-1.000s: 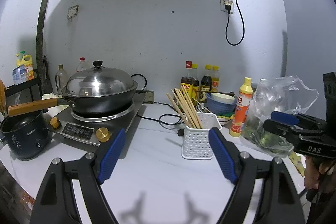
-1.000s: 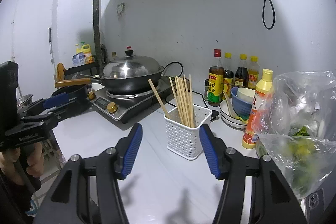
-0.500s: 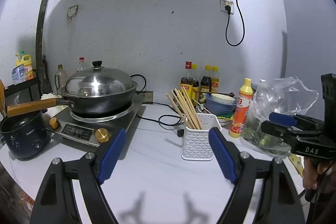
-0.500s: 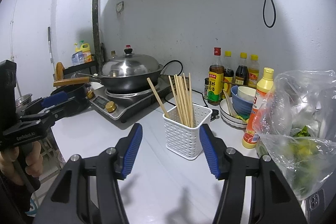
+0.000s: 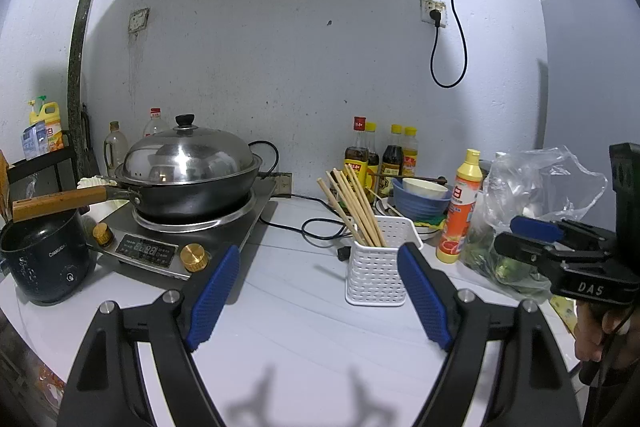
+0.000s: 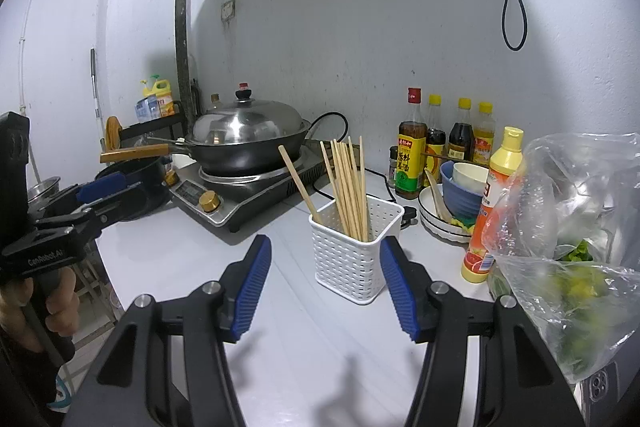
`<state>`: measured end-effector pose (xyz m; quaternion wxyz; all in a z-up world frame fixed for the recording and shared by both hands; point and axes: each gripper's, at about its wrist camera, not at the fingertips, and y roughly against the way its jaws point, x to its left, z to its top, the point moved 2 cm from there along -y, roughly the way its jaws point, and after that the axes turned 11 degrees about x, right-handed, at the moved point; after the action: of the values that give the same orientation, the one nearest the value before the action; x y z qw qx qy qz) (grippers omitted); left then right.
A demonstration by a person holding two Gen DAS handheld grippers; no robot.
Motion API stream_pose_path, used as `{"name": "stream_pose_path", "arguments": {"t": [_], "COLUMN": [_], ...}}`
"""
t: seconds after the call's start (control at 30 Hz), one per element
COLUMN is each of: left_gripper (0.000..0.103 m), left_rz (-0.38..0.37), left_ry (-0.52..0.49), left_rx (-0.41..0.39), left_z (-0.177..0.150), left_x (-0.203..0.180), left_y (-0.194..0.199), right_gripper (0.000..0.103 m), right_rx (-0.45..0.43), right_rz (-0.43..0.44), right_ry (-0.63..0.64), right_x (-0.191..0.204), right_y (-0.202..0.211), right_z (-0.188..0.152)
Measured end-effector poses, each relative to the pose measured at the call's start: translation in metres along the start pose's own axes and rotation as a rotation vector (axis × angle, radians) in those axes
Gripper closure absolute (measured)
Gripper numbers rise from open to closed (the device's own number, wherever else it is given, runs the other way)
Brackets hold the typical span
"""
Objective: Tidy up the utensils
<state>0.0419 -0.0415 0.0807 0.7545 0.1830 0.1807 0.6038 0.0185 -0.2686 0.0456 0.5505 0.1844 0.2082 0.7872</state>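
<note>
A white perforated basket (image 5: 378, 261) stands on the pale countertop (image 5: 288, 311) with a bundle of wooden chopsticks (image 5: 354, 205) standing in it, their upper ends leaning toward the left in the left wrist view. The left gripper (image 5: 319, 291) hangs over the counter with its blue-padded jaws spread wide and nothing between them; the basket sits ahead of it and off to the right, close beside the right fingertip rather than centred in the gap. In the right wrist view the right gripper (image 6: 326, 287) is likewise spread apart and empty, and the basket (image 6: 352, 239) appears just beyond its fingertips, nearly centred between them, not touching either pad. Here the chopsticks (image 6: 350, 183) rise mostly upright, while one stick tilts away to the left. To the left of the basket an induction cooker (image 6: 244, 187) carries a lidded wok (image 6: 244, 135). To the right are stacked bowls (image 6: 460, 191), a yellow squeeze bottle (image 6: 494, 203) and a clear plastic bag (image 6: 576, 227) of greens, with sauce bottles (image 6: 412, 151) lined against the wall behind.
</note>
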Motion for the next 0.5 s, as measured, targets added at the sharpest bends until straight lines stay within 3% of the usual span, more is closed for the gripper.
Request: {"name": "stream_pose_path", "arguments": {"t": [0.5], "left_gripper": [0.022], "left_rz": [-0.002], "left_ry": [0.01], "left_rx": [0.0], "left_z": [0.0007], "left_x": [-0.0023], "left_y": [-0.0052], "right_gripper": [0.049], "right_rx": [0.009], "right_rz": [-0.002], "right_ry": [0.006], "right_x": [-0.004], "right_y": [-0.0048], "right_z": [0.0031]}}
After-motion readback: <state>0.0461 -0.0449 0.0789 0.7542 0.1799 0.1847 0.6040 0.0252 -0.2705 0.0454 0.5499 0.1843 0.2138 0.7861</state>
